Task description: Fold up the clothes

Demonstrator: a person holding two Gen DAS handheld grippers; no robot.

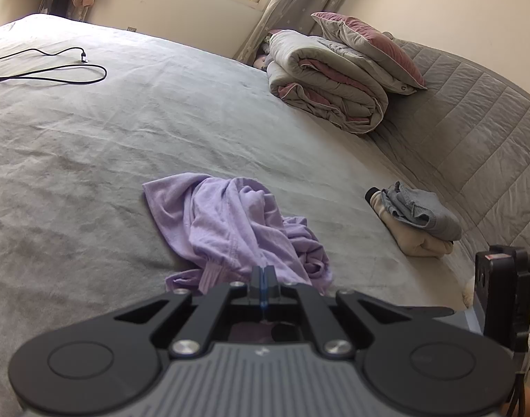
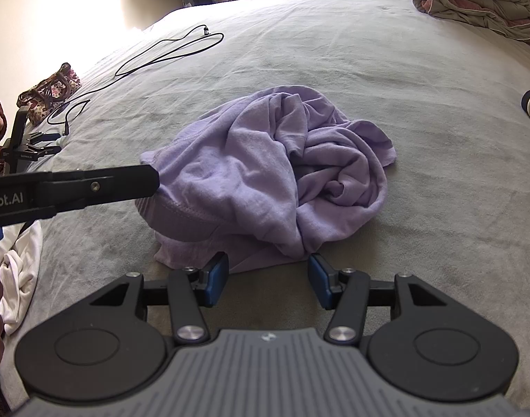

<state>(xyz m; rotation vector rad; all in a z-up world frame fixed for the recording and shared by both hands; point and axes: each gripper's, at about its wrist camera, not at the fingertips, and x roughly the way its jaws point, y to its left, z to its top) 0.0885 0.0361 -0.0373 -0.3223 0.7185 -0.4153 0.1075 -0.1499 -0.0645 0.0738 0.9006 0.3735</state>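
- The crumpled lilac cotton garment [image 2: 265, 173] lay in a bunched heap near the middle of the grey bedspread [image 2: 369, 69], with no flat panel and no fold line showing.
- By that, I judged folding of this piece had not begun: it first needed to be lifted, spread and smoothed.
- A small stack of folded clothes, grey on cream [image 1: 417, 222], sat well apart toward the quilted side of the bed, which suggested some items were already done.
- A loose white cloth [image 2: 18, 271] lay at the bed's near left edge in the right wrist view; whether it awaited folding could not be told.
- The left gripper [image 1: 262, 272] had its jaws pressed fully together, their tips at the near edge of the lilac heap.
- In the right wrist view the same gripper reached in from the left, its tip touching the ribbed hem; whether fabric was pinched between the pads could not be told.
- The right gripper [image 2: 268, 279] hung with its jaws spread about halfway, blue pads [image 2: 216, 283] on either side of the garment's near edge.
- Nothing was held between them; the cloth lay just beyond and partly between the tips, untouched as far as could be seen.
- A black cable [image 1: 49, 69] and a folded grey-and-pink duvet [image 1: 327, 83] lay well clear of the work.
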